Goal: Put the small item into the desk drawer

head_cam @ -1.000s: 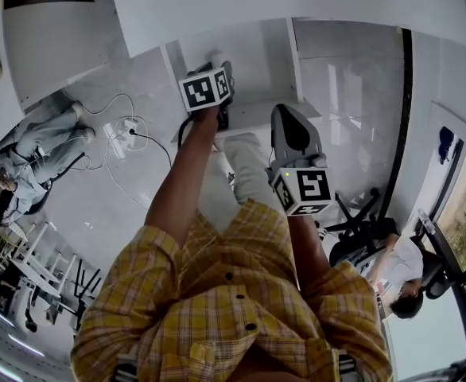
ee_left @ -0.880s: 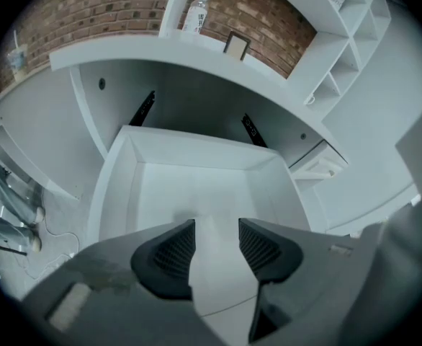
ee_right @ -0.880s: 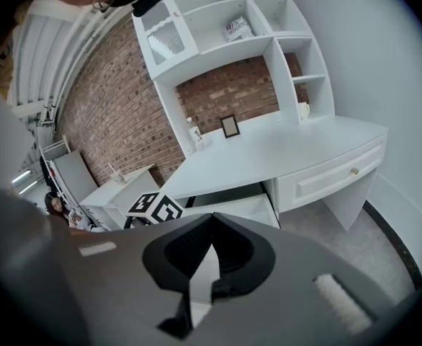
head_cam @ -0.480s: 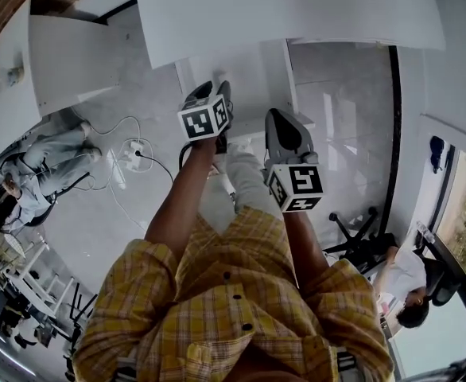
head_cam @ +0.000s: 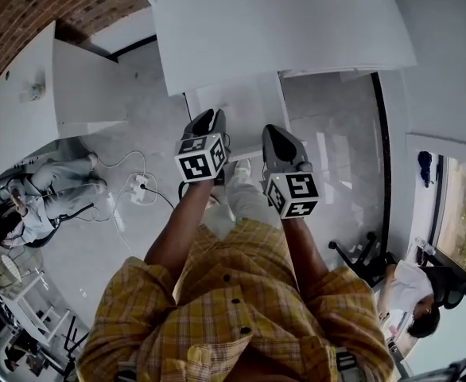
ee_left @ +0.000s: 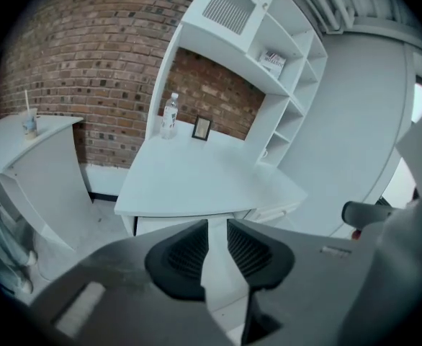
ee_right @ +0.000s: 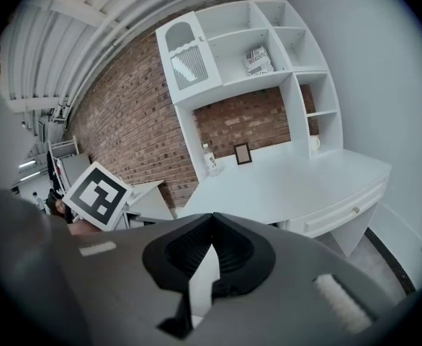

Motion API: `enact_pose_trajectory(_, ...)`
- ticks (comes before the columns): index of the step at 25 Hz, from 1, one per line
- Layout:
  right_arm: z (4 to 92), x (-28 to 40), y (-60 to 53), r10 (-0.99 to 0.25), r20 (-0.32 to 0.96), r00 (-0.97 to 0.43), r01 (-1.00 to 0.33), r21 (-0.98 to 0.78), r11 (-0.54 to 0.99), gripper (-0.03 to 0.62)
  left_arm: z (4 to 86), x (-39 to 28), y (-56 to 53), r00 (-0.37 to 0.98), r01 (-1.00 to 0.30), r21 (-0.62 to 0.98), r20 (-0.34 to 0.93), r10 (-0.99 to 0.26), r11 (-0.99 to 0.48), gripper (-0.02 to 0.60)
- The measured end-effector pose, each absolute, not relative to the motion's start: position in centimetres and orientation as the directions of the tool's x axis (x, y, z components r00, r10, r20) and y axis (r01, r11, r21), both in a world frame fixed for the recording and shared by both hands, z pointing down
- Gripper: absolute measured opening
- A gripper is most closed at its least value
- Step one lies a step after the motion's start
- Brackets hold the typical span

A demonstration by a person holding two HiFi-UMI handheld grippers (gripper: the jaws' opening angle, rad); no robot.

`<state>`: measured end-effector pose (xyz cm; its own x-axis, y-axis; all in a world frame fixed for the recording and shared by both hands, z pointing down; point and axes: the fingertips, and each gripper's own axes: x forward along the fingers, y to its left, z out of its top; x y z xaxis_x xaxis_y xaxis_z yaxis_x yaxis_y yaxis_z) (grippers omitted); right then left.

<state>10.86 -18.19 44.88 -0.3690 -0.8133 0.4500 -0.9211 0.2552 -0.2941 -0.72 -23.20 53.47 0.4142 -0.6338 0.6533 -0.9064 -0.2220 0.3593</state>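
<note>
Now both grippers up before the white desk, nothing in either

From the head view: left gripper [head_cam: 209, 122] and right gripper [head_cam: 274, 131] side by side and near each other, on arms in a yellow plaid shirt [head_cam: 233, 309], both aimed toward the white desk [head_cam: 281, 22]. Each marker cube on the near side of its jaws.

Left gripper [ee_left: 217, 229], in its own view: jaws partly apart, having just been closing, with a narrow gap between the ribbed pads [ee_left: 186, 254]. Nothing between them, only white furniture behind the gap. Beyond, on the desk top, a clear bottle [ee_left: 169, 115] and a small picture frame [ee_left: 201, 128], both upright at the back by the brick wall [ee_left: 74, 56]. Above them a white shelf hutch [ee_left: 268, 49]. Far left, a cup with a straw [ee_left: 29, 123] on a separate white counter.

Right gripper [ee_right: 211, 222], in its own view: jaw tips together, touching at the front, gripping nothing. To the left, the other gripper's marker cube [ee_right: 96, 194]. On the right of the desk front, a drawer [ee_right: 340, 213] with a small knob, pushed in flush.

Small item: in neither pair of jaws, and not to be made out in any view.

Under the desk edge in the head view, a white panel [head_cam: 237, 106] just beyond the gripper tips; whether an open drawer, cannot tell.

On the floor, a power strip [head_cam: 141, 188] with cables, a seated person at far left, and another person lower right near an office chair [head_cam: 360, 261].
</note>
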Motion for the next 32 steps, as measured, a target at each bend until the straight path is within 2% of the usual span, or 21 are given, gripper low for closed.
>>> enact_pose_trajectory(7,40.8,10.5,-17.5,-0.841,0.382,-0.384,-0.901,-0.353,0.251,-0.002,46.8,-1.5,-22.2,0.425,-0.901,0.334,0.552,-0.718,-0.277,0.003)
enact_pose_trajectory(20,33.2,8.8,-15.2,-0.885,0.265,-0.383,-0.903,-0.310,0.297,-0.003,36.2,-2.1,-18.1,0.469,-0.882,0.245,0.376,-0.799,-0.402,0.002)
enact_pose_trajectory(32,28.3,8.3,-15.2,-0.906,0.168,-0.388,-0.903,-0.267,0.337,-0.003,30.4,-2.4,-15.9,0.486,-0.873,0.164,0.254,-0.836,-0.458,0.002)
